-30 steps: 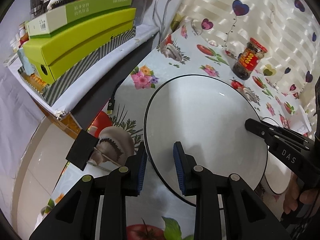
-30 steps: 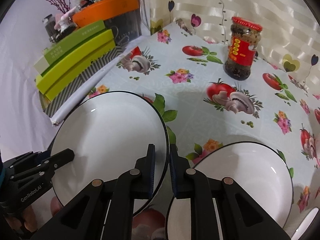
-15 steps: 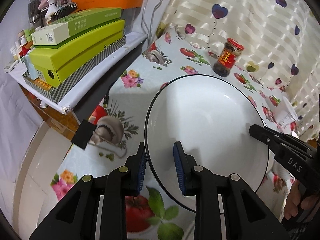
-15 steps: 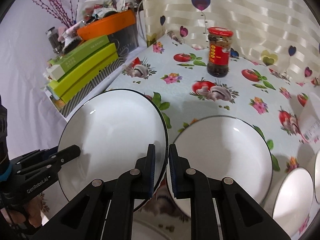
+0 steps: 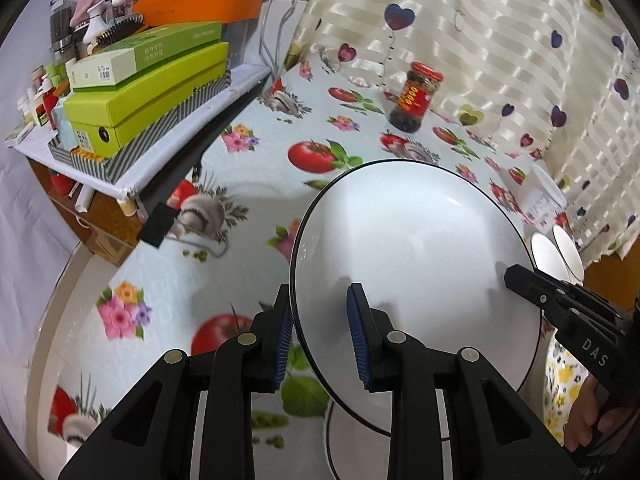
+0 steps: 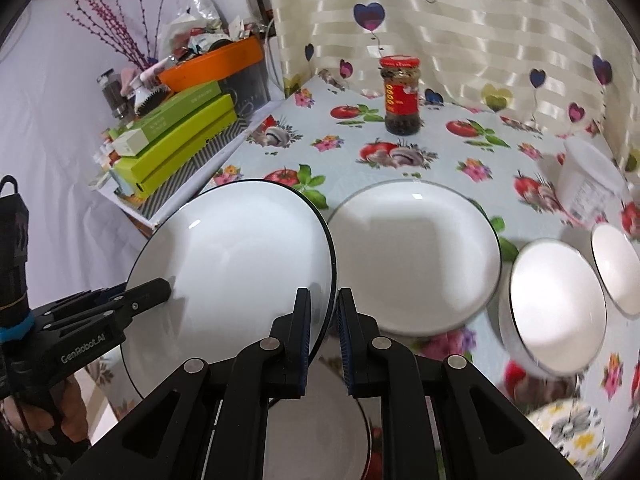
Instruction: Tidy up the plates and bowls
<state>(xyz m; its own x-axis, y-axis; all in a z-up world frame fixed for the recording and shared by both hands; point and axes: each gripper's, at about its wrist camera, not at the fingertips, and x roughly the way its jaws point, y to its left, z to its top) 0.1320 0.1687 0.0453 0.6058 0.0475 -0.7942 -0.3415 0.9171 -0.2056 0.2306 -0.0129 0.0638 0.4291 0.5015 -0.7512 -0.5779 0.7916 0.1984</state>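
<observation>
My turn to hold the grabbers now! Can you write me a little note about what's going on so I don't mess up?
Left gripper: clamped on the near rim of the big white plate.
Right gripper: shut on the opposite rim of that plate. Both hold it tilted, above the table.
On the table: a second big plate, two small bowls, and another white dish under the grippers.
Done: plate picked up.
Left: probably set it on another plate, then stack the bowls. Don't let go of either side.

- Bright, soft room light.
- Small shiny spots on the held plate point(image 5: 416, 248).
- Blurry small bowl point(image 6: 556, 308).
- Bent, dark round edges in both views.
</observation>
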